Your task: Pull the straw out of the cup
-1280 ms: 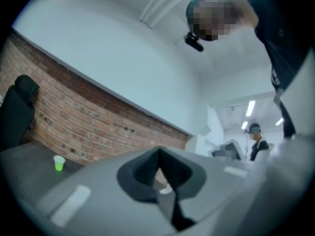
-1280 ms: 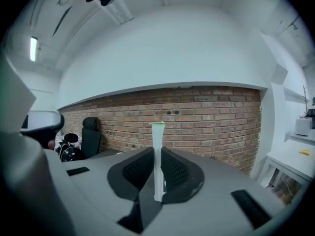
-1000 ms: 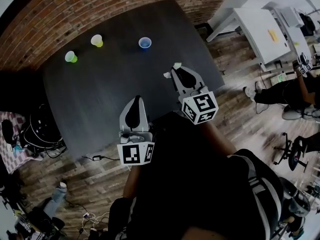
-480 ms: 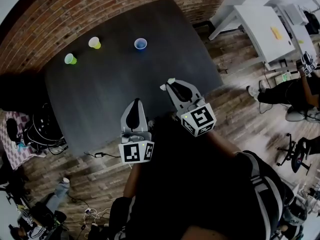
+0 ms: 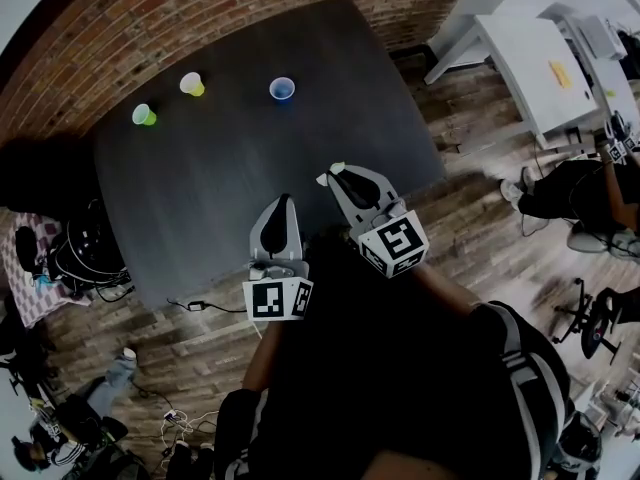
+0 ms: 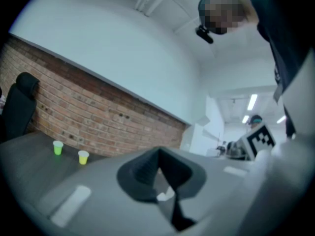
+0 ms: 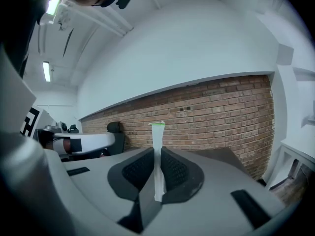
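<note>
Three small cups stand at the far side of the dark table [image 5: 330, 78]: a green cup [image 5: 143, 115], a yellow cup [image 5: 192, 84] and a blue cup [image 5: 282, 89]. No straw shows in any of them. My right gripper [image 5: 336, 175] hangs over the table's near part, shut on a white straw [image 7: 157, 166] with a green tip that stands upright between the jaws. My left gripper [image 5: 284, 200] is beside it, near the front edge, with jaws shut [image 6: 158, 154]. A small white speck sits at their seam. The green cup [image 6: 58, 147] and yellow cup [image 6: 83, 157] show far off in the left gripper view.
A brick wall [image 5: 250, 8] runs behind the table. A white desk [image 5: 530, 58] and a seated person [image 5: 580, 183] are at the right. Cables [image 5: 195, 308] lie on the wood floor by the front edge, and bags [image 5: 80, 258] sit at the left.
My right gripper has drawn back from the cups toward the table's near edge, still shut on the straw. The left gripper has barely shifted.
</note>
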Motion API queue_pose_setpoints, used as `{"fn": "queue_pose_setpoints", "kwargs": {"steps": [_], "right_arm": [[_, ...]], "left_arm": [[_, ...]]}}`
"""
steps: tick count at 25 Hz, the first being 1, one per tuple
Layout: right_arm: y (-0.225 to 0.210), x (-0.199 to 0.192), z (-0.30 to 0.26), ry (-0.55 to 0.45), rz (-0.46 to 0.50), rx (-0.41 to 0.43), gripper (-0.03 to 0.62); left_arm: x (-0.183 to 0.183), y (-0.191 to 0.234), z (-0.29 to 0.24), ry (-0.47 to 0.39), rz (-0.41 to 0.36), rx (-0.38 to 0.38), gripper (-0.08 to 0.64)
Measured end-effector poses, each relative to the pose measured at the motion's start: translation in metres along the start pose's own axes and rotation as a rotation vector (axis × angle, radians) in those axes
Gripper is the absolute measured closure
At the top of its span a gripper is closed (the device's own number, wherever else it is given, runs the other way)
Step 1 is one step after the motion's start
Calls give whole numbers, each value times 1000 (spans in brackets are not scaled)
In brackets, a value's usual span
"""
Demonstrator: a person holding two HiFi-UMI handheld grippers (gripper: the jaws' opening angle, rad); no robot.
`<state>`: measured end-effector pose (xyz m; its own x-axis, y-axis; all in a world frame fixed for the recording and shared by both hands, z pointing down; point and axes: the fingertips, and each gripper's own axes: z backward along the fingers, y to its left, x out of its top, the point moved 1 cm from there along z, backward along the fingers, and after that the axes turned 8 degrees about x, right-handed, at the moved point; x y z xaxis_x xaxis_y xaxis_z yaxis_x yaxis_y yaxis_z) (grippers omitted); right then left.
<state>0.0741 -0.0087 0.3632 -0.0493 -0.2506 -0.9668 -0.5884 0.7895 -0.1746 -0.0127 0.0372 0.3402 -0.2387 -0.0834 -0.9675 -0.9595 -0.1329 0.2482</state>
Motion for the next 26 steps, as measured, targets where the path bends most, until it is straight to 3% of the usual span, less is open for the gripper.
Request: {"fn": "queue_pose_setpoints", "kwargs": {"steps": [26], "right_arm": [[-2, 3, 1, 1, 24, 18, 552]], "left_arm": [[4, 0, -5, -12, -19, 20, 555]]}}
